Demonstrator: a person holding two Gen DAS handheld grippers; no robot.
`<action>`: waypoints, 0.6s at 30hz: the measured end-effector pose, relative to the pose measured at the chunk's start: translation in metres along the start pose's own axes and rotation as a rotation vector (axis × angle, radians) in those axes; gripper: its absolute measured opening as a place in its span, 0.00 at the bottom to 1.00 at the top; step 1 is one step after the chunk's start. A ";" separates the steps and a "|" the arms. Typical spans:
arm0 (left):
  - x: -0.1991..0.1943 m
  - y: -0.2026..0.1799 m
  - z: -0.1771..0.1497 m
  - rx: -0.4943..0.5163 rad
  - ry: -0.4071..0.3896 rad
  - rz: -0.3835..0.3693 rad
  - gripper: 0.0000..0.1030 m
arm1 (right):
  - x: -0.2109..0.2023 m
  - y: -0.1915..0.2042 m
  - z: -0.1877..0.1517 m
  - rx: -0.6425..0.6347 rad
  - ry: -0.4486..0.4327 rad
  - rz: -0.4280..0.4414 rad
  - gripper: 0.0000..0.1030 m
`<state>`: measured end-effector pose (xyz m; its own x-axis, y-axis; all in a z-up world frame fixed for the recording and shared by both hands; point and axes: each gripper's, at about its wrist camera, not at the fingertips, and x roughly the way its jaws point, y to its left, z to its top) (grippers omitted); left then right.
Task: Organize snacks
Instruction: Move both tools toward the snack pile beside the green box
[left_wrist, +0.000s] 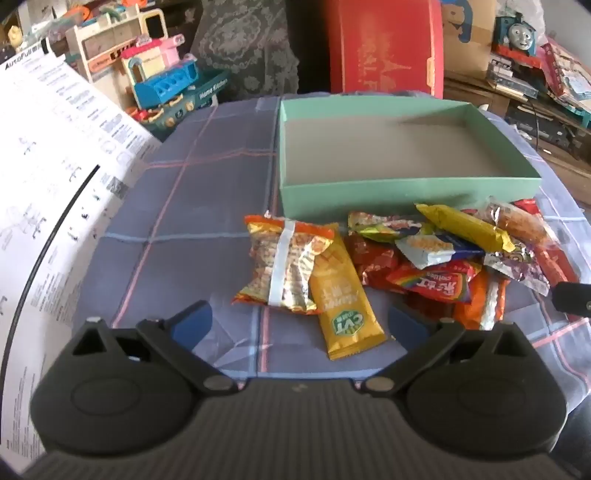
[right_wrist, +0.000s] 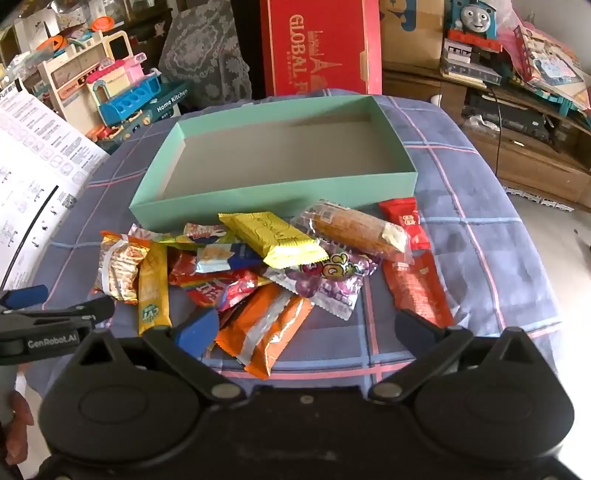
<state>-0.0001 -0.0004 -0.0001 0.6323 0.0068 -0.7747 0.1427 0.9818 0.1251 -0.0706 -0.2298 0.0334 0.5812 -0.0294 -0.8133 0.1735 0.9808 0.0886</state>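
Note:
A shallow mint-green box (left_wrist: 406, 190) (right_wrist: 258, 203) stands empty on the blue checked cloth. In front of it lies a heap of snack packets (left_wrist: 436, 254) (right_wrist: 273, 266). My left gripper (left_wrist: 299, 325) hovers open above the heap's left end, over a yellow bar (left_wrist: 343, 314) and a noodle packet (left_wrist: 284, 262); nothing sits between its pads. My right gripper (right_wrist: 306, 328) is open too, low over an orange packet (right_wrist: 266, 328) and beside a long red packet (right_wrist: 417, 291). A yellow wafer pack (right_wrist: 273, 236) tops the heap. The left gripper (right_wrist: 64, 302) shows at the right wrist view's left edge.
A large printed sheet (left_wrist: 55, 155) overhangs the cloth on the left. Toys (left_wrist: 166, 81), a red carton (right_wrist: 317, 44) and a toy train (right_wrist: 472, 18) crowd the space behind the table. The cloth drops off at the right edge (right_wrist: 535, 258). A hand (right_wrist: 18, 417) shows bottom left.

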 end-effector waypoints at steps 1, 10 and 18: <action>-0.001 -0.001 0.000 0.003 0.003 -0.006 1.00 | 0.000 0.000 0.000 0.001 -0.001 0.002 1.00; 0.001 0.012 0.002 -0.051 0.037 -0.064 1.00 | -0.002 0.000 0.001 -0.002 -0.009 -0.020 1.00; -0.005 0.008 0.005 -0.022 0.023 -0.068 1.00 | -0.001 -0.003 0.002 0.004 0.001 -0.029 1.00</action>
<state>0.0019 0.0062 0.0076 0.6036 -0.0563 -0.7953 0.1682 0.9841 0.0580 -0.0702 -0.2327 0.0353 0.5747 -0.0573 -0.8163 0.1935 0.9788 0.0675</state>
